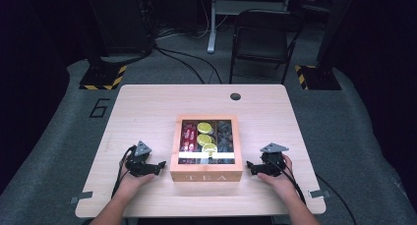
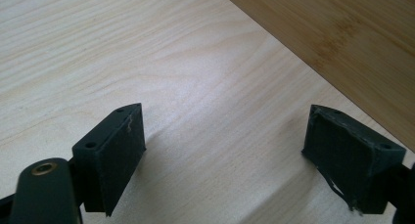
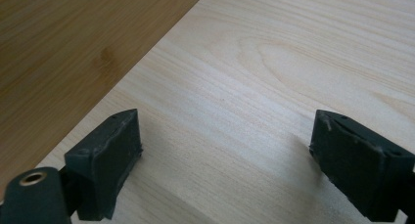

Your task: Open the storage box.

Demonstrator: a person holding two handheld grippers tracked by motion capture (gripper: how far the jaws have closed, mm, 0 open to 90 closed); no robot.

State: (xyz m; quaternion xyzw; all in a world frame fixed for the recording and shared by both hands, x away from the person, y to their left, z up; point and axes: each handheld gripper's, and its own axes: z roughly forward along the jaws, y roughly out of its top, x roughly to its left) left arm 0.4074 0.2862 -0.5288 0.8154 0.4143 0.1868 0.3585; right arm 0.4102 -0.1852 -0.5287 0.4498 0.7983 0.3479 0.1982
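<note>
Grippers flanking closed tea box, both empty

Tea box (image 1: 206, 175), wooden, sits near the middle of the light wooden table (image 1: 147, 107), toward the person's side, with "TEA" lettered on its front wall. Its lid is down; through the clear pane the compartments show red packets (image 1: 188, 136) at left, yellow-green packets (image 1: 205, 136) in the middle and dark packets (image 1: 225, 135) at right.

Left gripper (image 1: 158, 166) rests low over the table just beside the box's left wall, pointing toward it, apart from it. In the left gripper view its jaws stand wide, bare tabletop between them, and the box wall (image 2: 342, 43) crosses the upper right corner.

Right gripper (image 1: 250, 167) lies just beside the box's right wall, pointing toward it, not touching. In the right gripper view its jaws are likewise wide with nothing between them; the box wall (image 3: 73, 53) occupies the upper left.

Each hand, left (image 1: 132, 183) and right (image 1: 278, 181), is behind its gripper at the near edge.
</note>
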